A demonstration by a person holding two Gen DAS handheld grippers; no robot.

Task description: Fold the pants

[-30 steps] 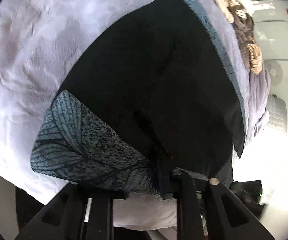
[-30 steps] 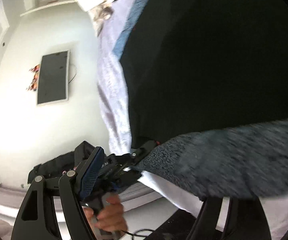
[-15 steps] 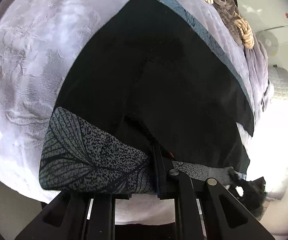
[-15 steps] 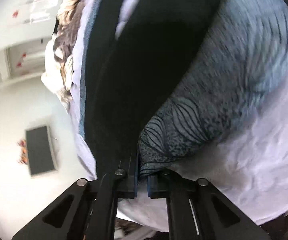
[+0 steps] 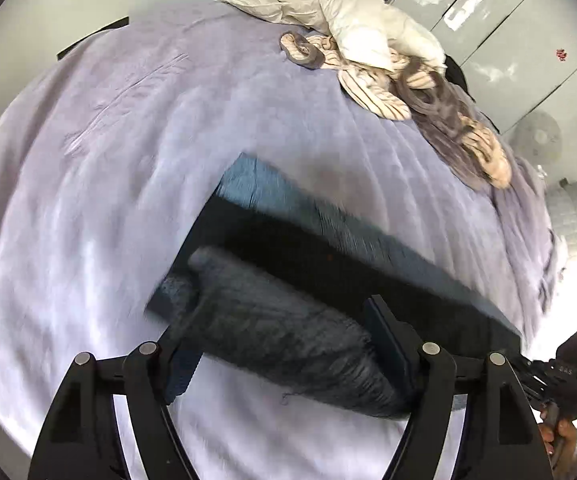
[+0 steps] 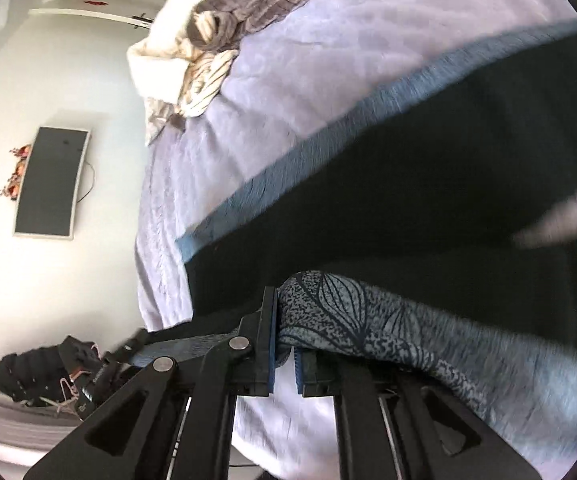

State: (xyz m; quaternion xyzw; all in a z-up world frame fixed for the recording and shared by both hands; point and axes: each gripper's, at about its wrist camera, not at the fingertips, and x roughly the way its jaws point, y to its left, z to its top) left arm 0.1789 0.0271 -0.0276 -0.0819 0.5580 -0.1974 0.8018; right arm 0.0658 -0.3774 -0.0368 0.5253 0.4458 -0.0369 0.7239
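A: Where do we find the black pants with the blue waistband and grey leaf-print hem point(image 5: 328, 280)?

B: They lie spread on the lavender plush blanket point(image 5: 128, 160) that covers the bed, the blue band on the far edge and the grey printed hem nearest us. In the right wrist view the same pants point(image 6: 428, 184) run across the picture, the hem lifted over the black cloth.

A: And our left claw point(image 5: 284, 344)?

B: Its jaws are opening. The grey hem lies between the two fingers, and as far as we can see neither pad presses on it. The cloth there is blurred, so we cannot tell more about its folds.

A: What of our right claw point(image 6: 284, 372)?

B: Its jaws stand together, clamped on the edge of the grey leaf-print hem, which drapes away to the right of the fingers. Only a thin slit shows between the blue pads.

A: Do we see one claw from the other?

B: Yes. In the left wrist view the right claw shows at the lower right edge, with a hand point(image 5: 560, 436) on its grip. In the right wrist view the left claw shows small at the lower left.

A: Anything else on the bed?

B: A heap of white, striped and grey-brown laundry point(image 5: 388, 64) at the far end, well apart from the pants. A dark wall-mounted screen point(image 6: 50, 182) hangs beyond the bed.
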